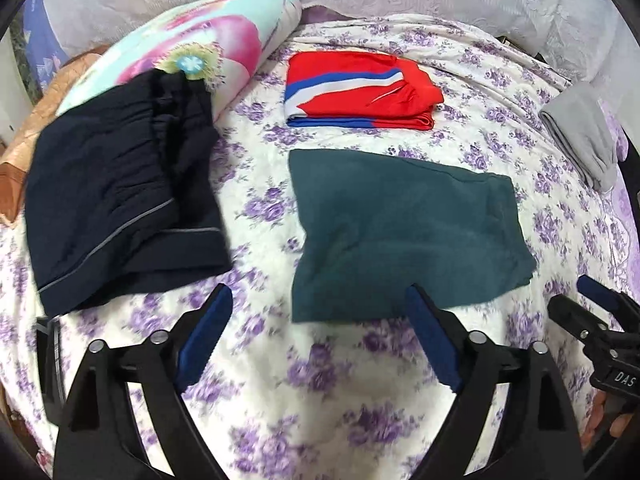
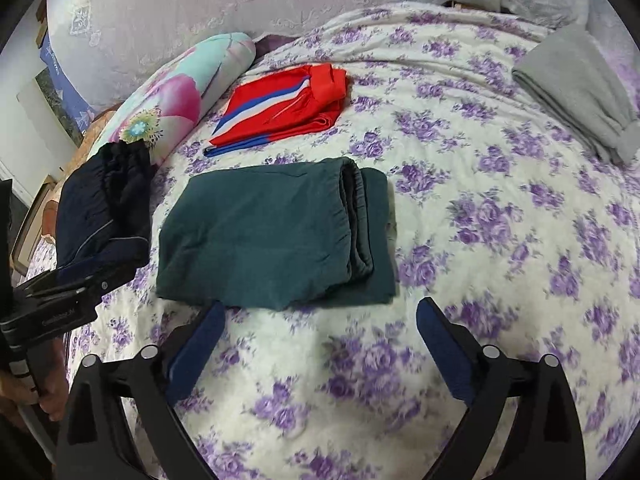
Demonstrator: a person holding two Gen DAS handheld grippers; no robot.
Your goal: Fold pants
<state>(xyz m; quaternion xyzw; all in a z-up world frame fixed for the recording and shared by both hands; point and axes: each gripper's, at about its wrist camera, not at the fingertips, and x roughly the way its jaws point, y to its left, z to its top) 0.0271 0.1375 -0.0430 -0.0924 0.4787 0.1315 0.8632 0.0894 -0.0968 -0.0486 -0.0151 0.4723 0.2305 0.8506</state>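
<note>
Dark green pants [image 1: 400, 228] lie folded into a flat rectangle on the floral bedspread [image 1: 312, 392]; in the right wrist view [image 2: 272, 232] their waistband shows at the right end. My left gripper [image 1: 320, 300] is open and empty just in front of the green pants' near edge. My right gripper [image 2: 320, 316] is open and empty at the near edge too. The right gripper also shows at the left wrist view's right edge [image 1: 592, 300]. The left gripper's body shows at the right wrist view's left edge [image 2: 60, 292].
Folded red pants with blue and white stripes [image 1: 360, 88] lie behind the green pair. Folded navy pants [image 1: 120, 200] lie to the left against a floral pillow [image 1: 192, 52]. Folded grey pants [image 2: 576, 92] lie at the far right. A headboard [image 2: 240, 4] stands behind.
</note>
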